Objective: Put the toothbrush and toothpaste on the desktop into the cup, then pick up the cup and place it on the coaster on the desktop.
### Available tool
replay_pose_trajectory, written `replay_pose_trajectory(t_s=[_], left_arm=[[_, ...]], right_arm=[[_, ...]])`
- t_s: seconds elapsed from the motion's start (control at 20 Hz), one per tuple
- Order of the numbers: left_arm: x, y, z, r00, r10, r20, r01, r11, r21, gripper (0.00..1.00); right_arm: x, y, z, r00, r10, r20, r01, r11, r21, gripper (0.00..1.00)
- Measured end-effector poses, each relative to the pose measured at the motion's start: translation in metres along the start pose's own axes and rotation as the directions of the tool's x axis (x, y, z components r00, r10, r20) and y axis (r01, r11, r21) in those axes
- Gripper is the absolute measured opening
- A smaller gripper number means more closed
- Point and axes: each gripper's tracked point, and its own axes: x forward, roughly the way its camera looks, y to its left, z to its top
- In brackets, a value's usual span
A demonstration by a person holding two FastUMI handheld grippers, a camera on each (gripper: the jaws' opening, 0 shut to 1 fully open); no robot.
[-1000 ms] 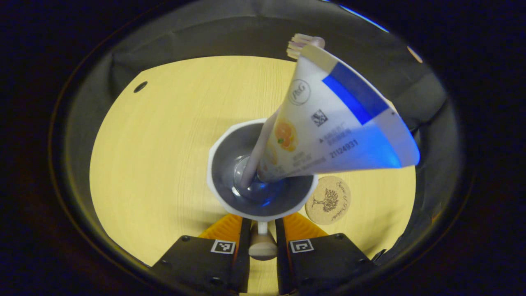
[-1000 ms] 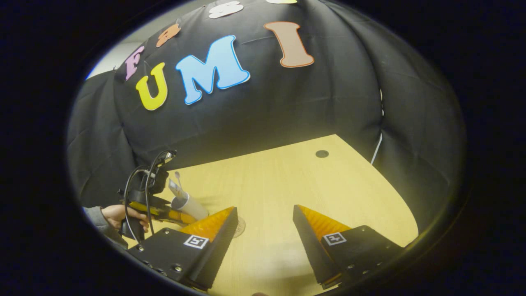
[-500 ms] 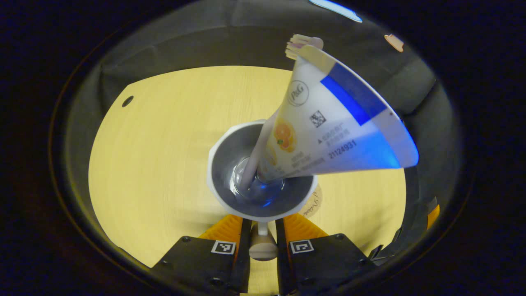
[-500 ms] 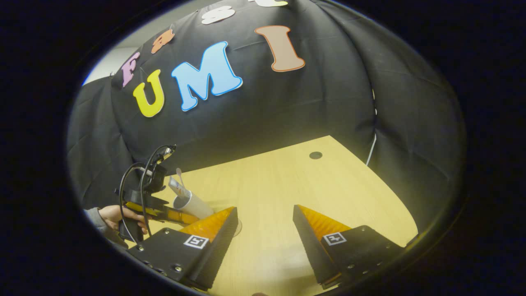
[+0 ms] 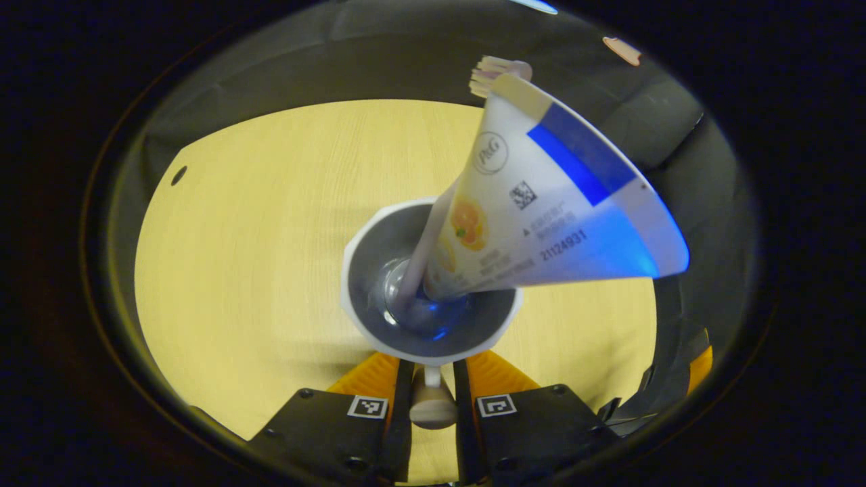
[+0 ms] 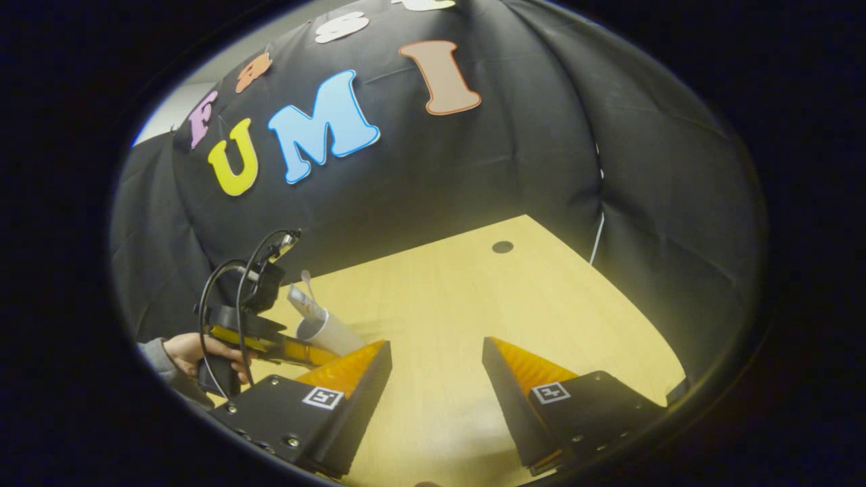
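The cup [image 5: 430,281] is held by its handle between the closed fingers [image 5: 399,389] of the left gripper [image 5: 431,392], its open mouth turned up toward that camera and carried above the surface [image 5: 257,237] — the coaster cannot be made out, so whether it lies beneath the cup cannot be told. The cup is pale and faceted, with the toothbrush [image 5: 433,223] and toothpaste [image 5: 541,210] leaning out together, away from the handle. The right gripper [image 6: 436,368] is kept wide and empty — well to the side.
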Motion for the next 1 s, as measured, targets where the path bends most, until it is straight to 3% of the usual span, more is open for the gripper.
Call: replay_pose_trajectory(t_s=[0.2, 0.55, 0.85, 1.0], left_arm=[[0.014, -0.006, -0.012, 0.999, 0.007, -0.053, -0.006, 1.000, 0.010, 0.34], [0.019, -0.009, -0.017, 0.995, 0.084, -0.056, -0.077, 0.989, 0.125, 0.34], [0.022, -0.017, -0.021, 0.998, 0.028, -0.061, -0.022, 0.995, 0.097, 0.38], [0.017, -0.032, -0.027, 0.997, -0.048, -0.064, 0.051, 0.997, 0.059, 0.72]], right_arm=[[0.004, 0.000, -0.001, 1.000, -0.003, -0.014, 0.003, 1.000, 0.013, 0.86], [0.006, -0.002, -0.005, 1.000, -0.005, -0.027, 0.006, 1.000, 0.024, 0.86], [0.009, 0.009, -0.003, 0.999, 0.007, -0.032, -0.007, 1.000, 0.017, 0.86], [0.013, 0.014, 0.003, 1.000, -0.016, -0.020, 0.015, 0.999, -0.052, 0.86]])
